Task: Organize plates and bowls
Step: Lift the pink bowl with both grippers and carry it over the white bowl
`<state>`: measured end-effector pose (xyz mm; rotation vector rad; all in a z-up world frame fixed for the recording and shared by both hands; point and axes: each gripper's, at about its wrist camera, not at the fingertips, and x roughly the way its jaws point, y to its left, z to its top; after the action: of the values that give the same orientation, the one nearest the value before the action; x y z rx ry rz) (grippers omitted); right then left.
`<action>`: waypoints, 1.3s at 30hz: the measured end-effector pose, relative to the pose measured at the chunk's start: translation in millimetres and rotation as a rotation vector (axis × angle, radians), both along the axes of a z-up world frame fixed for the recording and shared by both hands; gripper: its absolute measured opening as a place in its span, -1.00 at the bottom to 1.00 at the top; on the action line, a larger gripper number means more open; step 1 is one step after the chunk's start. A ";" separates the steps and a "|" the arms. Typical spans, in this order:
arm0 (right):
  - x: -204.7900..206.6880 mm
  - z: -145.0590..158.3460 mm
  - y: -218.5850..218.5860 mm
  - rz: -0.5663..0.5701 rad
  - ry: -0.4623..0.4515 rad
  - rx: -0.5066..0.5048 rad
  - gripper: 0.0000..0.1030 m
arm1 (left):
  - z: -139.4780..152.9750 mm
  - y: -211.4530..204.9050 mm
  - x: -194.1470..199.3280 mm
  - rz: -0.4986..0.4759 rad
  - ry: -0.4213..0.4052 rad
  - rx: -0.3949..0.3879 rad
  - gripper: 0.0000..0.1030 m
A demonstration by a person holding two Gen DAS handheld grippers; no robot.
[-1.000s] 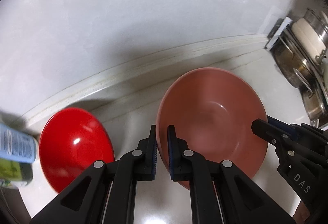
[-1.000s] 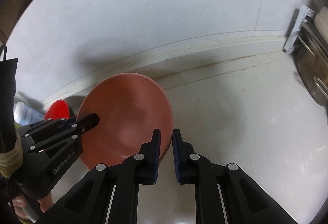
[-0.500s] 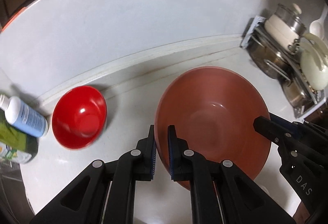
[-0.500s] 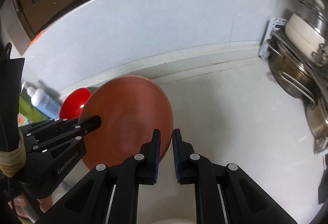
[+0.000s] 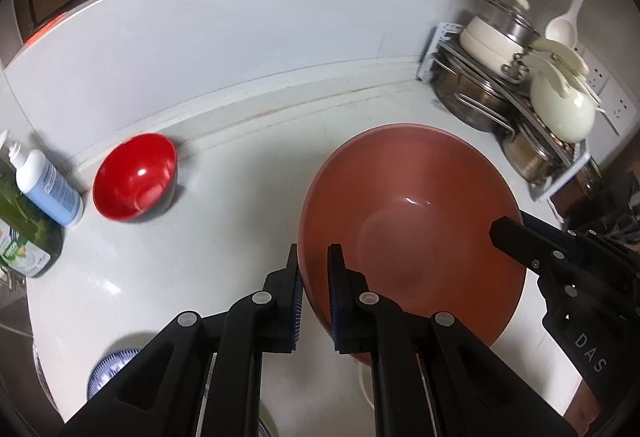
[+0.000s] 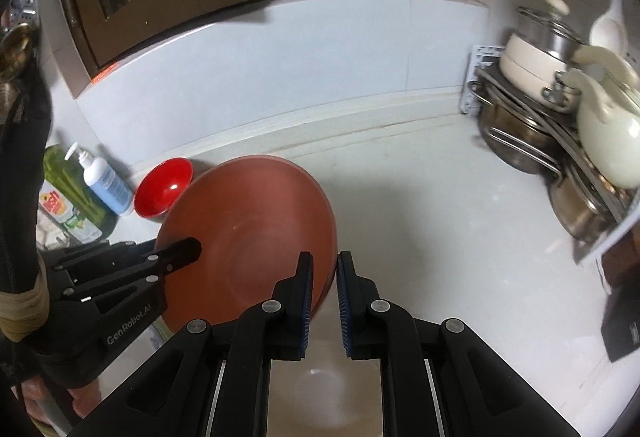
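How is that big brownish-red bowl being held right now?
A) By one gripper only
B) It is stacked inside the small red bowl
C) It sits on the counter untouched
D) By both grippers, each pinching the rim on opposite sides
D: the left gripper and the right gripper each clamp the rim of the big bowl on opposite sides.
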<state>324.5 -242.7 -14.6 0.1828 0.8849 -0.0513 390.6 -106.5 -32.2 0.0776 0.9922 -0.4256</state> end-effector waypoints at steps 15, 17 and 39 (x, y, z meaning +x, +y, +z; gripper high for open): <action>-65.8 -19.1 -9.9 0.008 0.039 0.022 -0.73 | -27.6 -22.0 -65.3 0.002 0.033 0.029 -0.76; -70.0 -23.5 -11.7 0.012 0.050 0.018 -0.73 | -34.1 -23.9 -70.5 0.003 0.043 0.039 -0.76; -80.0 -73.7 -26.1 0.051 0.161 0.072 -0.73 | -74.3 -37.5 -85.4 0.020 0.109 0.126 -0.74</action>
<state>244.5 -268.8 -88.3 0.2250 1.0526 0.0136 305.2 -144.0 -106.6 0.1587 1.1261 -0.3516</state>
